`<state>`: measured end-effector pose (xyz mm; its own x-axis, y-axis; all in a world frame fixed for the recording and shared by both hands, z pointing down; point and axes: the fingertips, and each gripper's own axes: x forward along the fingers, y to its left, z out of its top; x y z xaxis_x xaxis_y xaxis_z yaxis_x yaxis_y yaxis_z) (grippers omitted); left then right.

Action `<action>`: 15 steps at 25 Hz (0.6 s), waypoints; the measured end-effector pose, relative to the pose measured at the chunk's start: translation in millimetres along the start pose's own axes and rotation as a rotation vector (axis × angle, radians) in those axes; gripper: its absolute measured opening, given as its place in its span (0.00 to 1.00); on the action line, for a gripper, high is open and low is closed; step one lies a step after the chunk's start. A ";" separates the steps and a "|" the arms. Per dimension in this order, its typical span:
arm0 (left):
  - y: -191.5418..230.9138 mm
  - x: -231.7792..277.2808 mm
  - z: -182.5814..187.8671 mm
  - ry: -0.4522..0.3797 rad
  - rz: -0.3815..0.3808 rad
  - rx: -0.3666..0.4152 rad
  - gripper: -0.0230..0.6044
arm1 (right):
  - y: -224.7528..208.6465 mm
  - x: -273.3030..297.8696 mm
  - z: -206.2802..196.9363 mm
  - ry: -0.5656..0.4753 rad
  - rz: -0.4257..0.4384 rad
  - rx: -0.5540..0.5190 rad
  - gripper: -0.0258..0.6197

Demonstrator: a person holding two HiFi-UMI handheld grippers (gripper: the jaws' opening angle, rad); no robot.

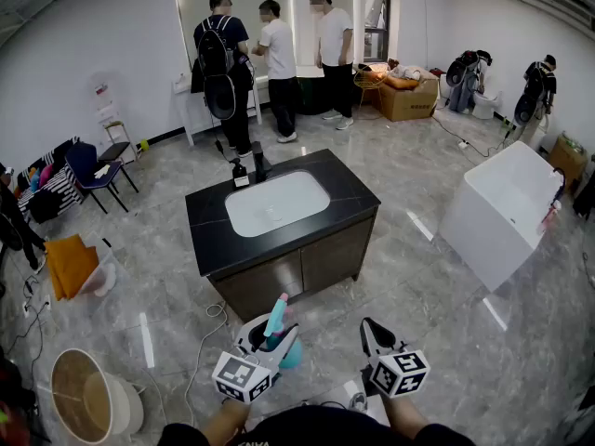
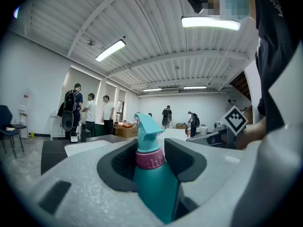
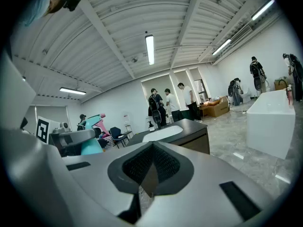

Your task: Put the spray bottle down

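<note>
Left gripper (image 2: 152, 161) clamped on teal spray bottle (image 2: 155, 186), pink collar, nozzle up, short of black sink counter (image 1: 210, 223). Right gripper (image 3: 150, 163) pinched closed, nothing in it.

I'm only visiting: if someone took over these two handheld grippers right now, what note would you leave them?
Left gripper: shut on the teal spray bottle, which is in the air.
Right gripper: shut, empty.
Black-topped sink cabinet: some way ahead on the floor.
Done: bottle gripped.
Left: set it on a surface, probably that cabinet, then open the left jaws.
</note>
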<state>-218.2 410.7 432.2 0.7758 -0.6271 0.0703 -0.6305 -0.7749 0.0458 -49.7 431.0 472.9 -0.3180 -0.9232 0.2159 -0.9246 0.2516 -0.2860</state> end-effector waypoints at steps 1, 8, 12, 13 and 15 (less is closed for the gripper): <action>0.1 -0.8 -0.1 -0.001 0.000 0.000 0.32 | 1.3 -0.3 0.5 -0.001 0.001 -0.003 0.04; 5.9 -4.7 -2.4 -0.004 -0.001 0.004 0.32 | 7.6 2.1 0.3 -0.018 -0.005 -0.014 0.04; 9.4 -1.9 -4.0 -0.007 -0.011 -0.005 0.32 | 7.2 0.7 6.6 -0.046 -0.023 -0.038 0.05; 10.4 0.5 -4.0 -0.008 -0.014 -0.010 0.32 | 5.6 1.4 7.9 -0.047 -0.027 -0.038 0.06; 13.1 6.6 -4.9 -0.004 -0.018 -0.014 0.32 | 1.5 4.5 9.1 -0.044 -0.029 -0.029 0.08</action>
<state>-221.5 396.9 438.2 0.7874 -0.6130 0.0657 -0.6163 -0.7851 0.0614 -50.5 424.6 465.0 -0.2816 -0.9420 0.1823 -0.9392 0.2317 -0.2532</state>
